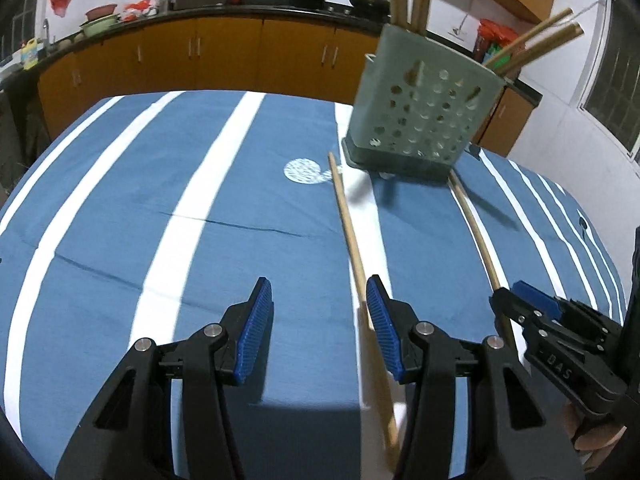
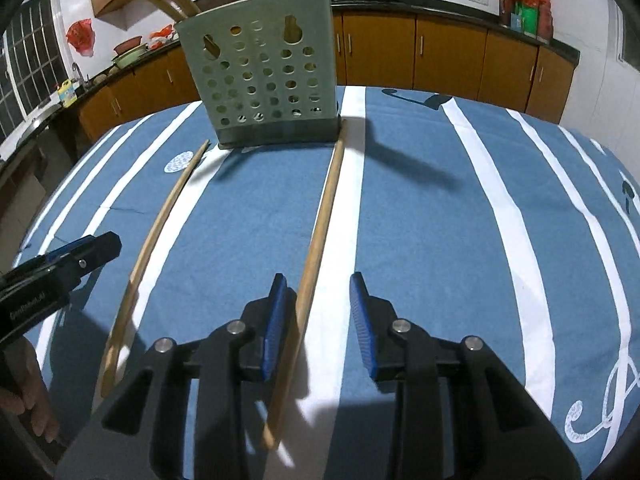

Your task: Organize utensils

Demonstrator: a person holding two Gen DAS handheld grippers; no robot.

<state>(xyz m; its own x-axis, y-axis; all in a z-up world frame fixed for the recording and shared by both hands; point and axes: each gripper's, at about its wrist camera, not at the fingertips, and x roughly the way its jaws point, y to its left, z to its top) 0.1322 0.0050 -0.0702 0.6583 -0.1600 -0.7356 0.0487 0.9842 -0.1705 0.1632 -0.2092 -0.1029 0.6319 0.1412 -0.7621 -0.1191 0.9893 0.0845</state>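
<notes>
A green perforated utensil holder (image 1: 420, 116) (image 2: 264, 76) stands at the far side of the table with several wooden chopsticks sticking out of its top. Two loose chopsticks lie on the cloth. The left chopstick (image 1: 352, 240) (image 2: 156, 224) runs just beside my left gripper's right finger. The right chopstick (image 1: 476, 232) (image 2: 320, 216) lies between the jaws of my right gripper, close to its left pad. My left gripper (image 1: 320, 300) is open and empty. My right gripper (image 2: 318, 296) (image 1: 520, 296) is open around the right chopstick.
The table wears a blue cloth with white stripes (image 1: 160, 200) (image 2: 460, 200). Behind it runs a kitchen counter (image 1: 200, 12) with orange cabinets, pots, bowls and bags. A hand (image 2: 36, 396) holds the left gripper at the lower left.
</notes>
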